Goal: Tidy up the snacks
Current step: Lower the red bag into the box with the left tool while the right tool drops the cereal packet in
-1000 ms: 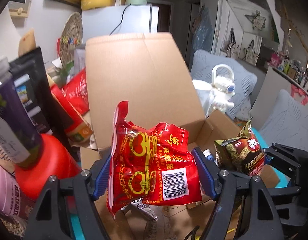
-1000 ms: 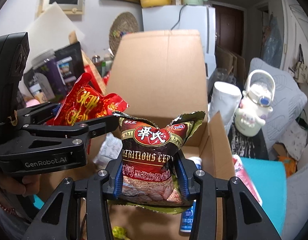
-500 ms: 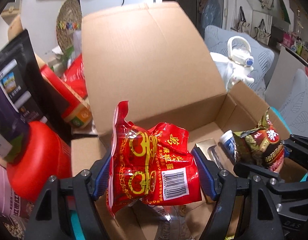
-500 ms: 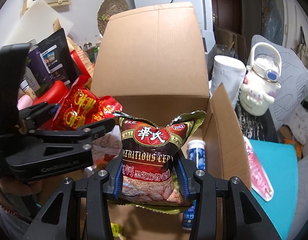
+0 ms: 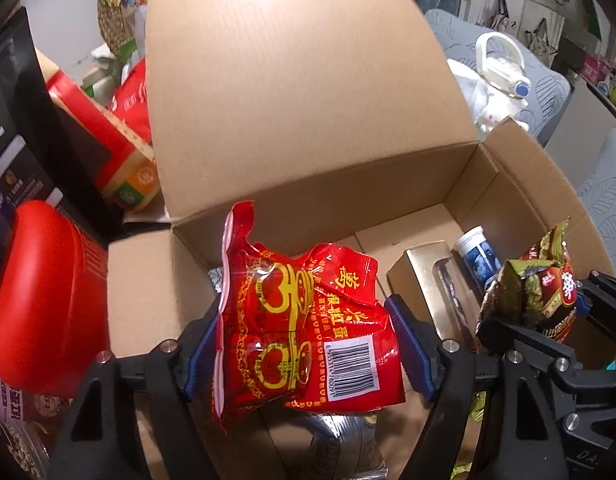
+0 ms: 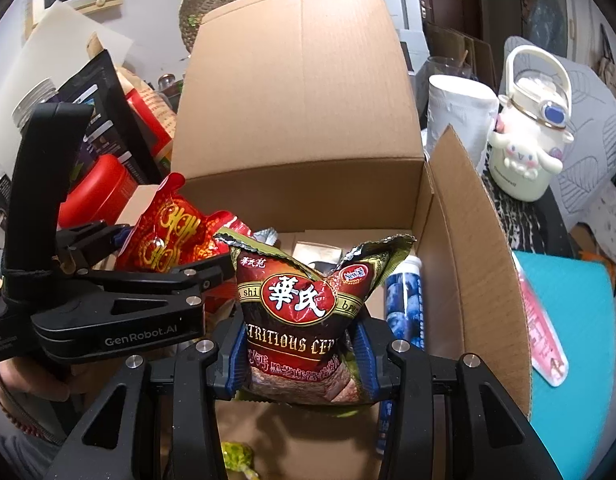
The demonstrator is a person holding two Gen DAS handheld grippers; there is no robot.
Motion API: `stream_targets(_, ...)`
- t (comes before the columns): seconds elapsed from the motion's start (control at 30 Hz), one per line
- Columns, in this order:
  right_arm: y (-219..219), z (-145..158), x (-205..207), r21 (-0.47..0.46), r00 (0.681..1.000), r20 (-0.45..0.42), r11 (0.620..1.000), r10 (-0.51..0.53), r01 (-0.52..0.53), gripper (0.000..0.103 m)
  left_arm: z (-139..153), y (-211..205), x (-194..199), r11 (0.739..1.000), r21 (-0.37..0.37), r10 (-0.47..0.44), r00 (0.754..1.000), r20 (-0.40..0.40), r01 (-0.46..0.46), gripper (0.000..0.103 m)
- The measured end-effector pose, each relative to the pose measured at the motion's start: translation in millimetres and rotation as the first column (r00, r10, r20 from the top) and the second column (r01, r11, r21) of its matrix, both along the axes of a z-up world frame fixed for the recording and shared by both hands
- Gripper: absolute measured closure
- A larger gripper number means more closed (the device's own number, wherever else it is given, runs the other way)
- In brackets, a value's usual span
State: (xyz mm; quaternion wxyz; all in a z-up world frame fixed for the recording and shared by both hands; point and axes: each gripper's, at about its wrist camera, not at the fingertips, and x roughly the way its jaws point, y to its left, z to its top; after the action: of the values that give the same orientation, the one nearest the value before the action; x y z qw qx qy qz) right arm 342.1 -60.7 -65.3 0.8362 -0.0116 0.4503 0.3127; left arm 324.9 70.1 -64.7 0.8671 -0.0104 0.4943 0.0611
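Note:
My left gripper (image 5: 306, 344) is shut on a red snack packet (image 5: 304, 336) with gold print and a barcode, held over the left part of the open cardboard box (image 5: 308, 92). In the right wrist view that same red packet (image 6: 172, 236) shows at the left. The right gripper (image 6: 300, 356) is shut on a dark brown cereal bag (image 6: 304, 312) with green edges, over the box's right part; the bag (image 5: 536, 296) also appears at the right of the left wrist view. Inside the box lie a blue tube (image 5: 478, 256), a gold carton (image 5: 426, 276) and a silvery packet (image 5: 340, 440).
The box's tall back flap (image 6: 300, 80) stands upright. Left of the box are a red container (image 5: 40, 300), a red carton (image 5: 104, 136) and dark pouches (image 6: 96, 92). To the right stand a white cup (image 6: 456, 116), a cream character bottle (image 6: 528, 140) and a teal mat (image 6: 572, 340).
Both grippers have sunk and tipped downward with their packets, so more of the box's inside shows. Neither grip has altered.

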Motion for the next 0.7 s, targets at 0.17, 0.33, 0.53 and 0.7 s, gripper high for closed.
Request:
stream_targets(0.17, -1.3, -5.4, 8.0, 0.016, 0.999, -0.037, 1.0, -0.014, 0.014, 0.052, -2.9, -6.0, 3.1, 1.0, 0.03, 0.002, 1.0, -0.018, -0.002, 0.025)
stream_targets(0.33, -0.8, -1.5, 4.2, 0.015, 1.0, -0.019, 1.0, -0.014, 0.014, 0.049, -1.6, -7.4, 1.9, 0.999, 0.032, 0.004, 1.0, -0.014, -0.004, 0.023)
stream_targets(0.53, -3.3, 11.6, -2.9, 0.022, 0.999, 0.027, 1.0, -0.018, 0.018, 0.048, 11.5, -10.4, -7.2, 0.999, 0.048, 0.001, 0.999, 0.039, -0.003, 0.023)
stream_targets(0.7, -9.9, 24.5, -10.6, 0.054, 0.998, 0.052, 0.998, -0.019, 0.016, 0.048, 33.1, -19.6, -23.2, 0.998, 0.054, -0.024, 0.992, 0.121, 0.017, 0.023)
